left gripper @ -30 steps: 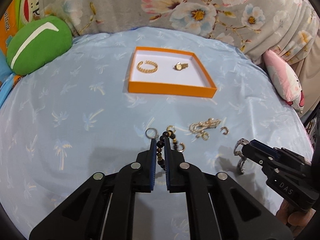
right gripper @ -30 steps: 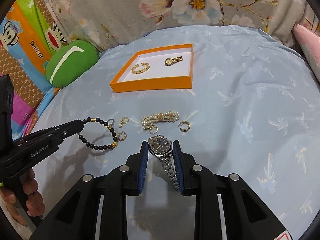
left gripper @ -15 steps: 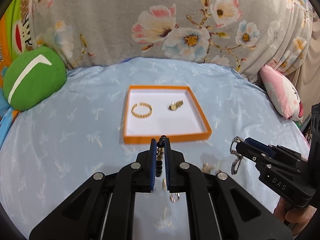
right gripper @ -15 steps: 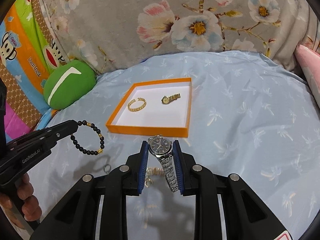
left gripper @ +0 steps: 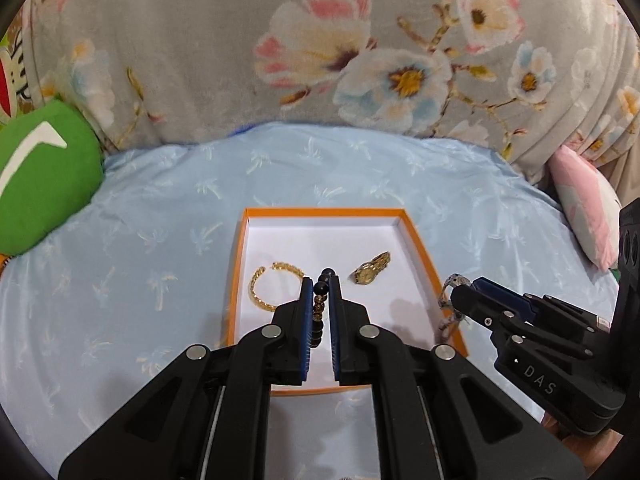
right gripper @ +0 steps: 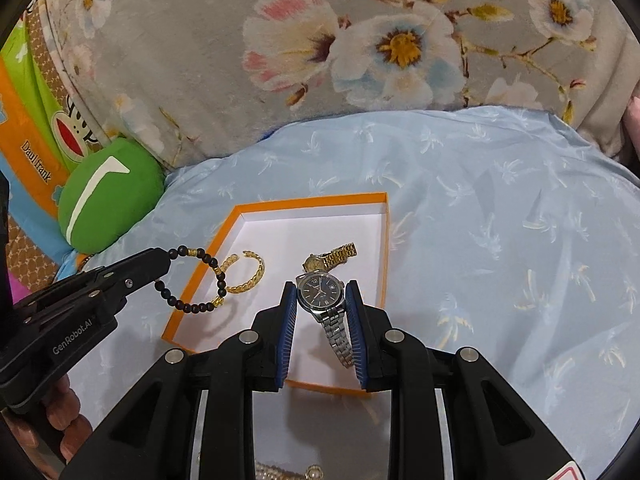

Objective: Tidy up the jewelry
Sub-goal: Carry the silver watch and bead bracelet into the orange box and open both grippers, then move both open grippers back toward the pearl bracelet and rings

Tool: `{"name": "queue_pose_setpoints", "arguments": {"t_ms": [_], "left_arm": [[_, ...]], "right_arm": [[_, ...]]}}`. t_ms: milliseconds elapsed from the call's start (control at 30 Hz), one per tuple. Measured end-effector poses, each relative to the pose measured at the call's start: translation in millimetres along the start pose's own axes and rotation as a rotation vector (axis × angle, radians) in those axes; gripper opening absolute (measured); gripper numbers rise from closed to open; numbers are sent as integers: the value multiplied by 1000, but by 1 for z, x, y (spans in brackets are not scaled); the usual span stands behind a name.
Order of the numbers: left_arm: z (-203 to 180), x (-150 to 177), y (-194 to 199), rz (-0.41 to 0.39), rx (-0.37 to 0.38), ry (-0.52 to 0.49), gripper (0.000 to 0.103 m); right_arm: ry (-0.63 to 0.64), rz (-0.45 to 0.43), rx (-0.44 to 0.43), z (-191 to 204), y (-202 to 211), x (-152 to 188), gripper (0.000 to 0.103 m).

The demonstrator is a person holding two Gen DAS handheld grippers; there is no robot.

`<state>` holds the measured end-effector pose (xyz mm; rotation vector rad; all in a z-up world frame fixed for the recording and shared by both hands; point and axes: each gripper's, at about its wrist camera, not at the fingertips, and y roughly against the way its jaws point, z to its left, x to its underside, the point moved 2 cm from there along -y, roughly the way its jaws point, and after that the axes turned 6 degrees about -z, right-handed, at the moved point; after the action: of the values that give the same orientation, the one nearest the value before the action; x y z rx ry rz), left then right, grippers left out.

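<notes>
An orange box [left gripper: 416,240] with a white floor sits on the blue bedspread; it also shows in the right wrist view [right gripper: 382,248]. Inside lie a gold bangle [left gripper: 260,294] [right gripper: 252,276] and a small gold watch [left gripper: 370,270] [right gripper: 332,258]. My left gripper [left gripper: 321,286] is shut on a black bead bracelet [left gripper: 320,300] [right gripper: 200,306] and holds it above the box's left part. My right gripper [right gripper: 320,292] is shut on a silver watch [right gripper: 322,298] with a dark dial, above the box's near right part; it also shows in the left wrist view [left gripper: 450,304].
A green cushion [left gripper: 40,176] lies at the left, a pink cushion [left gripper: 584,212] at the right, a floral blanket [left gripper: 320,48] behind. A pearl bracelet [right gripper: 280,472] lies on the bedspread under my right gripper.
Both grippers have moved forward from the loose jewelry to above the orange box, each carrying its piece. The box now lies right under the fingertips.
</notes>
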<state>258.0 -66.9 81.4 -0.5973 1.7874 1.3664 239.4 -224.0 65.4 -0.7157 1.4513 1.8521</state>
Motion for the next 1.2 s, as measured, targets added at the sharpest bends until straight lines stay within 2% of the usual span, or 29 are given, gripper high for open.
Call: {"name": "queue_pose_setpoints", "arguments": {"t_ms": [267, 467, 500, 567, 633, 767, 900, 1100, 1200], "left_arm": [[28, 17, -35, 63, -35, 79, 7], [42, 24, -47, 75, -100, 81, 10], [43, 25, -47, 74, -107, 77, 12], [43, 26, -46, 66, -118, 63, 27], [42, 26, -43, 55, -126, 54, 34], [43, 30, -35, 59, -129, 62, 35], [42, 40, -22, 67, -137, 56, 35], [38, 58, 10, 74, -139, 41, 35], [35, 70, 25, 81, -131, 41, 37]], "right_arm": [[40, 78, -8, 14, -48, 12, 24], [44, 100, -19, 20, -62, 16, 25], [42, 91, -17, 19, -60, 15, 25], [31, 78, -17, 17, -54, 12, 25], [19, 63, -15, 14, -46, 10, 25], [-2, 54, -14, 8, -31, 13, 25], [12, 45, 23, 4, -9, 25, 25], [36, 58, 70, -5, 34, 57, 25], [28, 81, 63, -10, 49, 75, 26]]}}
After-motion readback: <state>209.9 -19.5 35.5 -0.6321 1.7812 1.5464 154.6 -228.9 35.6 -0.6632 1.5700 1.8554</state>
